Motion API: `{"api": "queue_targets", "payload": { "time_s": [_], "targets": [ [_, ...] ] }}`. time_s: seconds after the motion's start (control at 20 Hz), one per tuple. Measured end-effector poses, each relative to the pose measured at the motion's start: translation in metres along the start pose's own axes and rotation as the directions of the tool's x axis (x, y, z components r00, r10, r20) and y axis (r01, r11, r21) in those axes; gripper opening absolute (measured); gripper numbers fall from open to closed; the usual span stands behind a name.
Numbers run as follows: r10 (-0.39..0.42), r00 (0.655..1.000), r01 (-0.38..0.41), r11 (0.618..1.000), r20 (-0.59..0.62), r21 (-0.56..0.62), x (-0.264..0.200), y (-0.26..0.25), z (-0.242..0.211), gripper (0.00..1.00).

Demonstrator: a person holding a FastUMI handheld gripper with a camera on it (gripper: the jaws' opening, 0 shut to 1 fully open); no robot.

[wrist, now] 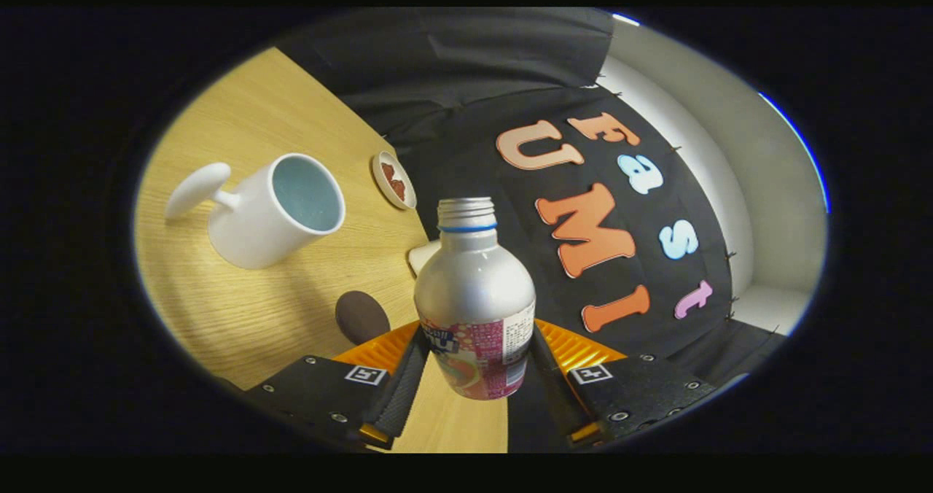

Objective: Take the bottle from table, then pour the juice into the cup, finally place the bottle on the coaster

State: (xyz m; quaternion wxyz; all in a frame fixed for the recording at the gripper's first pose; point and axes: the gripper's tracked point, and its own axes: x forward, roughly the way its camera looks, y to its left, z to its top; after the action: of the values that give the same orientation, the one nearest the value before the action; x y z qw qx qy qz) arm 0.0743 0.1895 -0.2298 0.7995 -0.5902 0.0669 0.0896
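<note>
gripper (474, 376) clamps the lifted bottle (474, 296) between its fingers, tilting toward the cup (271, 212) ahead; pouring and coaster (362, 316) remain.

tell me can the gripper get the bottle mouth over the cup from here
Probably yes. The gripper is shut on the bottle, whose uncapped mouth is open, and bare table lies between it and the white cup. The brown coaster sits low, off that path.

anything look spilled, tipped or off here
No spill shows. The bottle sits clamped between the gripper fingers with its cap off and mouth open. The whole scene leans in the gripper view, so the white cup looks tilted on the table; its inside looks empty.
</note>
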Motion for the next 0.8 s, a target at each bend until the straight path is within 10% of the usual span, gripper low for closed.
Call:
{"api": "queue_targets", "payload": {
  "time_s": [0.8],
  "targets": [
    [-0.016, 0.997, 0.040, 0.945, 0.077, -0.324, 0.010, 0.002, 0.019, 0.76]
  ]
}}
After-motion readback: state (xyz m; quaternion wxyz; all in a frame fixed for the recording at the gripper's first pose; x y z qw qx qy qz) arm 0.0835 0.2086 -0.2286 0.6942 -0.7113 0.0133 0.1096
